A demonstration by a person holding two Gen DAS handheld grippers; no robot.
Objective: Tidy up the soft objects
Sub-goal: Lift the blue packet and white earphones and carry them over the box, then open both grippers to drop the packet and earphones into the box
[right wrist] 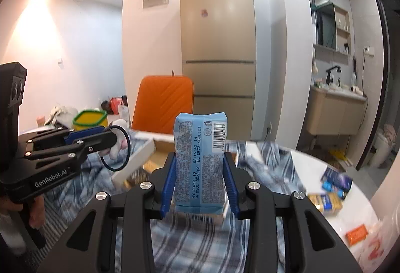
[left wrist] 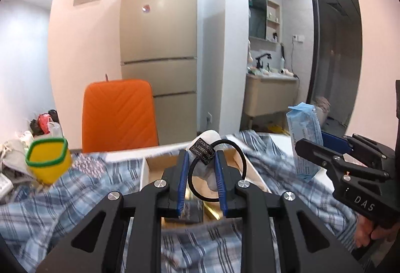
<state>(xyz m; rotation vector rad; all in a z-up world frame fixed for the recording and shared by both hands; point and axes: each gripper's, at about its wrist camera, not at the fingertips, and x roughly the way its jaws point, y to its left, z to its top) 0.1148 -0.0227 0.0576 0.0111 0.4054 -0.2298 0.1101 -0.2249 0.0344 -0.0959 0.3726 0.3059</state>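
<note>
My left gripper (left wrist: 201, 153) is shut on a white soft bundle (left wrist: 208, 136) that carries a black patterned label and a black hair tie (left wrist: 241, 155) looped around it. It is held in the air above an open white box (left wrist: 146, 173) with a brown inside. My right gripper (right wrist: 200, 156) is shut on an upright light blue tissue pack (right wrist: 200, 165), also lifted above the box (right wrist: 135, 163). Each gripper shows in the other's view: the right gripper (left wrist: 310, 145) with the pack (left wrist: 303, 128) at the right, the left gripper (right wrist: 111, 134) with the bundle (right wrist: 116, 150) at the left.
A blue plaid cloth (left wrist: 62, 210) is spread under and around the box. A yellow tub with a green rim (left wrist: 47, 160) stands at the left, an orange chair (left wrist: 120, 113) behind. On the white table's right part lie small boxes (right wrist: 335, 183) and an orange packet (right wrist: 357, 235).
</note>
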